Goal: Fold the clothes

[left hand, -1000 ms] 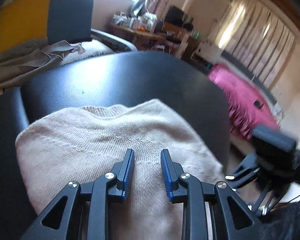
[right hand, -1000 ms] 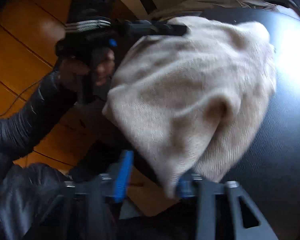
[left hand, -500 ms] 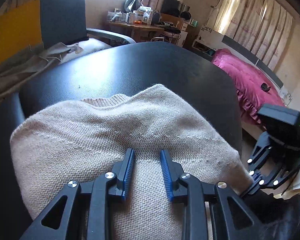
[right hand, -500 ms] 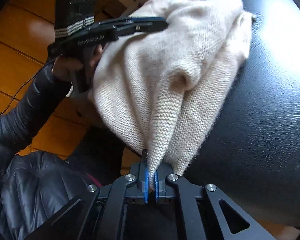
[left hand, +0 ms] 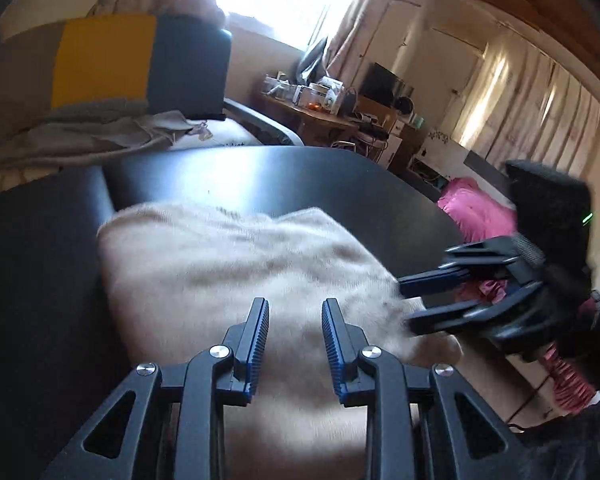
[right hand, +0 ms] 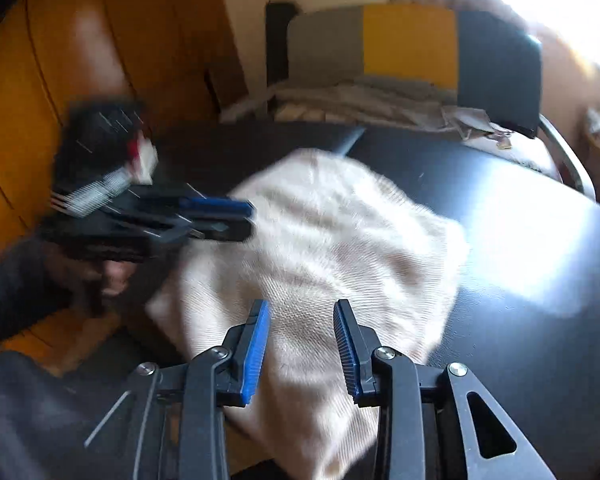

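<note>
No text, label, brand, number or sign can be read in either view. The left gripper (right hand: 220,220), seen from the right wrist, is smeared by motion blur, so any lettering on its side is illegible. Items on the far desk (left hand: 320,114) are too small to make out.

Fuzzy beige knit sweater (left hand: 236,264), glossy black leather-look table (left hand: 284,176)

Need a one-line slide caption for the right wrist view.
Right gripper open over a beige sweater on the black table, left gripper blurred at its far edge.
</note>
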Demonstrator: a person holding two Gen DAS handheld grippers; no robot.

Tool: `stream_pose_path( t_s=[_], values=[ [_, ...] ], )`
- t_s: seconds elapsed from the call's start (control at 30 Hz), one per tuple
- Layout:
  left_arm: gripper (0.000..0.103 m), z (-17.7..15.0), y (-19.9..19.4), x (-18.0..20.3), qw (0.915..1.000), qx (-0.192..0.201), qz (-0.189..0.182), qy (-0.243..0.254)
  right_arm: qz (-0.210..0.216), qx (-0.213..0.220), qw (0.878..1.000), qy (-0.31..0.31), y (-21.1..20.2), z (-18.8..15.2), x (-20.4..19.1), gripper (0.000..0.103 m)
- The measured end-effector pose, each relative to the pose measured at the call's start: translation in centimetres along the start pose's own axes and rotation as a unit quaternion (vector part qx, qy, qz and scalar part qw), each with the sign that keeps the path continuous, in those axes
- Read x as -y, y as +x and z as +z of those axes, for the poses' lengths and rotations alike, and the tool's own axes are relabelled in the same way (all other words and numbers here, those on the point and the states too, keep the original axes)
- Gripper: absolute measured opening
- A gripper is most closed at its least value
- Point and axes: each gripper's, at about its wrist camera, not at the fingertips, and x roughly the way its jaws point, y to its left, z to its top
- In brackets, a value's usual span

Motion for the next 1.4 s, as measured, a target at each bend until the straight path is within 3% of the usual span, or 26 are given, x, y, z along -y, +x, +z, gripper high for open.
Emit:
stream_pose_path(
  t_s=[0.1,0.17,0.27,0.33,0.43,0.53,0.6,0.67,0.73,0.83,0.93,1.03,1.1,1.13,1.2,1.3,1.4],
  values=[
    [0.027,-2.4,0.8,-0.1,0.9997,-0.023,0.011,-0.005,-0.049,-0.049,0.997,-0.026,3.0,-1.4,0.0,0.035],
    [0.027,-4.2,1.5,-0.4,0.9994,-0.028,0.008,-0.017,-0.077,-0.047,0.995,-0.037,2.5,-3.2,0.5,0.035],
    [0.026,-5.3,1.8,0.6,0.9992,-0.014,0.036,-0.005,-0.094,-0.040,0.994,-0.043,2.4,-4.3,0.8,0.035],
    [0.027,-4.7,1.6,1.2,0.9988,-0.017,0.045,-0.003,-0.100,-0.034,0.993,-0.044,2.4,-4.7,1.0,0.036],
    [0.027,-2.9,-0.5,0.8,0.9995,0.013,0.023,-0.016,-0.107,-0.028,0.993,-0.045,2.3,-5.2,1.2,0.038],
    [0.028,-0.1,-2.7,-1.7,0.9980,0.045,0.015,-0.041,-0.090,-0.054,0.994,-0.023,2.1,-3.4,1.7,0.040],
    [0.029,1.7,-3.4,-3.8,0.9967,0.059,0.025,-0.050,-0.083,-0.040,0.996,-0.013,1.1,-1.7,1.7,0.042],
    [0.029,3.4,-3.8,-5.9,0.9953,0.069,0.037,-0.056,-0.074,-0.024,0.997,-0.004,0.1,0.0,1.7,0.052],
    [0.029,4.6,-3.0,-7.5,0.9962,0.056,0.040,-0.053,-0.055,0.007,0.998,0.006,-0.5,2.5,1.2,0.067],
    [0.029,5.9,-0.8,-9.6,0.9980,0.020,0.040,-0.046,-0.024,0.038,0.999,0.022,0.2,6.0,0.7,0.068],
    [0.029,6.9,1.9,-10.2,0.9990,-0.013,0.030,-0.032,-0.030,0.030,0.998,0.036,3.0,8.1,1.2,0.068],
    [0.029,7.1,4.6,-9.8,0.9979,-0.051,0.041,0.002,-0.045,-0.001,0.997,0.059,6.1,7.7,2.7,0.068],
    [0.030,6.9,6.8,-9.0,0.9917,-0.084,0.093,0.031,-0.081,-0.022,0.995,0.055,7.1,6.1,3.7,0.068],
    [0.033,6.6,7.9,-8.4,0.9849,-0.099,0.132,0.052,-0.085,-0.012,0.995,0.059,6.9,4.9,4.3,0.069],
    [0.033,6.5,9.1,-6.8,0.9755,-0.095,0.185,0.071,-0.098,0.019,0.993,0.059,6.2,2.6,5.1,0.070],
    [0.030,6.1,10.0,-6.1,0.9736,-0.071,0.215,0.028,-0.113,0.050,0.991,0.052,5.1,0.9,4.9,0.071],
    [0.031,5.8,10.2,-7.0,0.9758,-0.055,0.211,-0.019,-0.110,0.054,0.991,0.051,4.9,0.8,5.4,0.073]
  ],
)
